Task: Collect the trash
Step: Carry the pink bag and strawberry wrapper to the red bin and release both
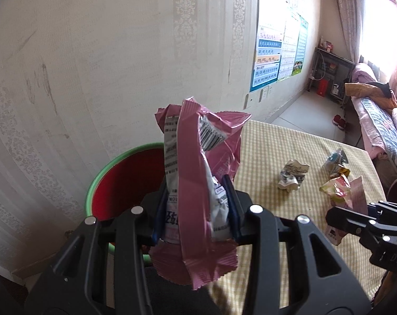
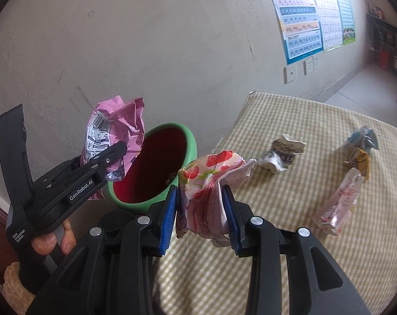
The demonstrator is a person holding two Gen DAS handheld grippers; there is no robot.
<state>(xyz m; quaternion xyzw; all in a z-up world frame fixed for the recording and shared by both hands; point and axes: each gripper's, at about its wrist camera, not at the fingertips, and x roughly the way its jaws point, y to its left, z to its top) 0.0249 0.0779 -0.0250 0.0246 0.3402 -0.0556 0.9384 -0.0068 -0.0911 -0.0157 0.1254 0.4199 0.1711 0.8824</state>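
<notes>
Two wrappers gripped | right view alone shows fingers (image 2: 45,241), perhaps thumb

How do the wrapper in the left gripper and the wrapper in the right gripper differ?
The plain pink foil wrapper bears a barcode and grey text panel; the strawberry-print wrapper is pale with red fruit. The pink one stands tall between the left gripper pads; the strawberry one sits crumpled in the right gripper. Both are clamped near the green-rimmed red bin.

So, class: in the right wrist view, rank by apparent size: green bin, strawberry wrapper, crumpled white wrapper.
1. green bin
2. strawberry wrapper, though enlarged by nearness to the camera
3. crumpled white wrapper
</notes>
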